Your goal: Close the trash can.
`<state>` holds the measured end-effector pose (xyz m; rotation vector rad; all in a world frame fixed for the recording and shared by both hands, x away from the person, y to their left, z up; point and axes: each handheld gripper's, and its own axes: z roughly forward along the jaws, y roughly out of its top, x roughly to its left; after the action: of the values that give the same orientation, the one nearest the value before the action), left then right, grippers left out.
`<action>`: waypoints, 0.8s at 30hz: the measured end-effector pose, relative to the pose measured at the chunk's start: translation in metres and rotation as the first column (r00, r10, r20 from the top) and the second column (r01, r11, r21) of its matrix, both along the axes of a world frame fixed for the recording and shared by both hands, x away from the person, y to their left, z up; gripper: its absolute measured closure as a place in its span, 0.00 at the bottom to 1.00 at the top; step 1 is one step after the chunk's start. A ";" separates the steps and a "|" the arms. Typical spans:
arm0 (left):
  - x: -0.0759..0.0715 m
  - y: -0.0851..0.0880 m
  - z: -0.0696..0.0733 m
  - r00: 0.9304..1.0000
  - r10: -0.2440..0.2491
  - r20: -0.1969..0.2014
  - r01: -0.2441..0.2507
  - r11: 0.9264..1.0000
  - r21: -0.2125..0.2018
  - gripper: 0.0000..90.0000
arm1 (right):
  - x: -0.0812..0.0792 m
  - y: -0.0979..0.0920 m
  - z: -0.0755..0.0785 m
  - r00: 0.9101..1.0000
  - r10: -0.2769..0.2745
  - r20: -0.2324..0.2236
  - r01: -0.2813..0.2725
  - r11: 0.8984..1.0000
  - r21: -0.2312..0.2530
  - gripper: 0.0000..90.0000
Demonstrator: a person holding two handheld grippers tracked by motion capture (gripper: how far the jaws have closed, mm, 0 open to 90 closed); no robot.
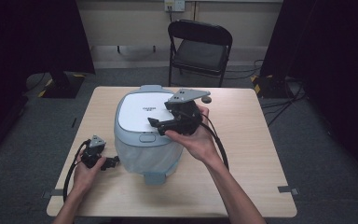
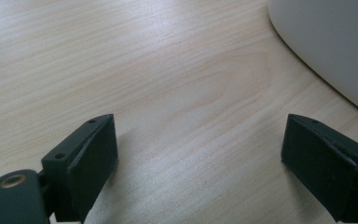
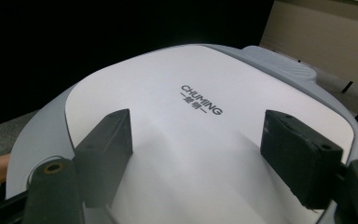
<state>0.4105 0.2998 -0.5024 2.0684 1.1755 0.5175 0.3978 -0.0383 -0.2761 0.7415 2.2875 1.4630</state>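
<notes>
Right tool [image 3: 196, 154] over white appliance lid [image 3: 205, 140], jaws apart, empty. Left tool [image 2: 200, 163] low on worktop [image 2: 144, 70] beside appliance, jaws apart.

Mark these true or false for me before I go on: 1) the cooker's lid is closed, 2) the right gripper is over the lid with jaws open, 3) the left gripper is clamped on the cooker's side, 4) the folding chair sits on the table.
1) The rice cooker has its lid closed. True.
2) The right gripper is over the lid with jaws open. True; the right gripper view shows them spread, nothing between.
3) The left gripper is clamped on the cooker's side. False; its jaws are open over the bare table, beside the cooker.
4) The folding chair sits on the table. False; it stands on the floor beyond the far edge.
</notes>
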 end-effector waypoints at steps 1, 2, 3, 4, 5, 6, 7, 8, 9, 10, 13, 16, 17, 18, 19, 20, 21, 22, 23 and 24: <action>0.000 0.000 0.000 1.000 0.000 0.000 0.000 1.000 0.000 0.11 | -0.001 0.000 0.000 1.000 0.008 -0.001 -0.008 1.000 0.000 0.27; 0.000 0.000 0.000 1.000 0.000 0.000 0.000 1.000 0.000 0.11 | -0.002 0.000 0.000 1.000 0.004 0.001 -0.004 1.000 -0.002 0.27; 0.000 0.000 0.000 1.000 0.001 0.000 -0.001 1.000 -0.002 0.11 | -0.003 0.000 0.000 1.000 0.000 0.002 0.000 1.000 -0.004 0.27; 0.000 0.000 0.000 1.000 0.001 0.000 -0.001 1.000 -0.002 0.11 | -0.004 0.001 0.000 1.000 0.003 0.005 -0.003 1.000 -0.004 0.27; 0.000 0.000 0.000 1.000 0.000 0.000 0.000 1.000 0.002 0.11 | -0.006 0.002 0.000 1.000 -0.004 0.019 0.005 0.999 -0.034 0.28; 0.000 0.000 0.000 1.000 0.000 0.000 0.000 1.000 0.001 0.11 | -0.009 0.003 -0.001 0.999 -0.004 0.034 0.005 0.999 -0.044 0.28; 0.000 0.000 0.000 1.000 0.001 0.000 -0.001 1.000 0.000 0.11 | -0.010 0.004 0.000 0.999 -0.001 0.033 0.002 0.999 -0.050 0.28; 0.000 0.000 0.000 1.000 0.000 0.000 0.000 1.000 0.000 0.11 | -0.011 0.005 0.000 0.999 -0.003 0.032 0.005 0.999 -0.050 0.28; 0.000 0.000 0.000 1.000 0.000 0.000 0.000 1.000 0.000 0.11 | -0.011 0.005 0.000 0.999 -0.002 0.033 0.004 0.999 -0.049 0.28; 0.000 0.000 0.000 1.000 0.000 0.000 0.000 1.000 0.001 0.11 | -0.011 0.004 0.000 1.000 0.000 0.031 0.002 0.999 -0.045 0.28; 0.000 0.000 0.000 1.000 0.000 -0.001 0.000 1.000 0.000 0.11 | -0.010 0.005 0.002 1.000 0.000 0.016 0.001 0.999 -0.052 0.28; 0.000 0.000 0.000 1.000 -0.001 -0.001 0.001 1.000 0.000 0.11 | -0.007 0.003 0.005 1.000 0.020 -0.012 -0.021 0.999 -0.040 0.28; 0.000 0.000 0.000 1.000 0.000 0.000 0.000 1.000 0.001 0.11 | -0.005 0.002 0.005 1.000 0.019 -0.015 -0.020 0.999 -0.037 0.27; 0.000 0.000 0.000 1.000 0.000 -0.001 0.000 1.000 0.001 0.11 | -0.004 0.001 0.004 1.000 0.007 -0.006 -0.008 0.999 -0.041 0.26; 0.000 0.000 0.000 1.000 0.000 -0.001 0.000 1.000 0.000 0.11 | -0.002 0.000 0.004 1.000 -0.004 -0.009 0.003 0.999 -0.034 0.25; 0.000 0.000 0.000 1.000 0.000 0.000 0.000 1.000 0.000 0.11 | 0.000 -0.002 0.004 1.000 -0.009 -0.012 0.009 1.000 -0.026 0.24; 0.000 0.000 0.000 1.000 0.000 0.000 0.000 1.000 0.000 0.11 | 0.001 -0.004 0.004 1.000 -0.016 -0.014 0.016 1.000 -0.020 0.24; 0.000 0.000 0.000 1.000 0.000 0.000 0.000 1.000 0.001 0.11 | 0.002 -0.007 0.004 1.000 -0.021 -0.014 0.021 1.000 -0.010 0.24; 0.000 0.000 0.000 1.000 0.000 -0.001 0.000 1.000 0.000 0.11 | 0.003 -0.010 0.004 1.000 -0.028 -0.013 0.028 1.000 -0.003 0.23; 0.000 0.000 0.000 1.000 0.000 0.000 0.000 1.000 0.000 0.11 | 0.004 -0.013 0.004 0.999 -0.036 -0.013 0.035 0.999 -0.005 0.23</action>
<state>0.4104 0.2998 -0.5024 2.0685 1.1755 0.5167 0.4015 -0.0512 -0.2716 0.7887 2.2747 1.4412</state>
